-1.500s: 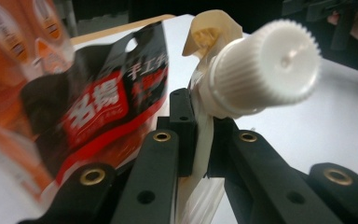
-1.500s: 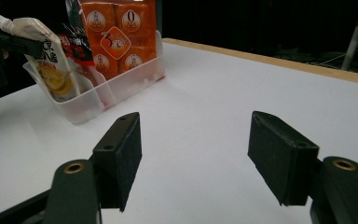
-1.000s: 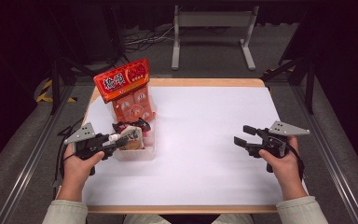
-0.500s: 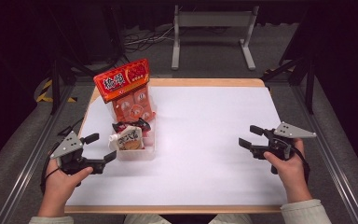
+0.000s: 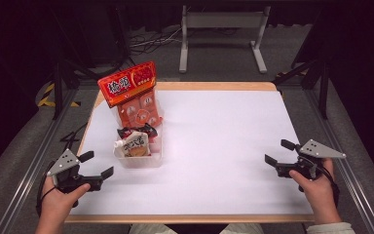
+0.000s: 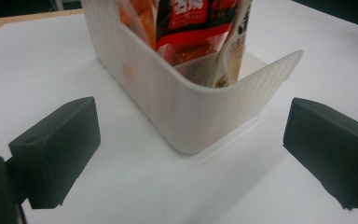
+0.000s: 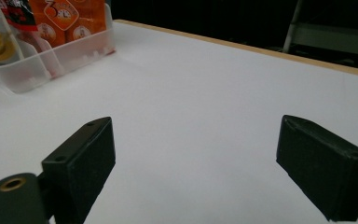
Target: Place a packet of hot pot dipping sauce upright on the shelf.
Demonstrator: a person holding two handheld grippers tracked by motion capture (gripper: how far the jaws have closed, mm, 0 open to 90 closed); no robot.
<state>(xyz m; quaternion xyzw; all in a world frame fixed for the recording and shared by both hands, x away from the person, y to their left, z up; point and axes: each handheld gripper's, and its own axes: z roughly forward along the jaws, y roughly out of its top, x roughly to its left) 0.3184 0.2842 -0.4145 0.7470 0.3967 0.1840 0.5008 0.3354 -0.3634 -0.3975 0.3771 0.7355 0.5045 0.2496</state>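
Left gripper [image 5: 97, 165] withdrawn from bin [image 5: 137, 161], jaws wide; bin's length runs toward far edge.

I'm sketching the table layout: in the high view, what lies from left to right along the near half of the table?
Left claw → clear plastic bin holding snack packets → bare white table top → right claw.

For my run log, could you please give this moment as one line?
left gripper: open, empty | right gripper: open, empty | packets: in bin
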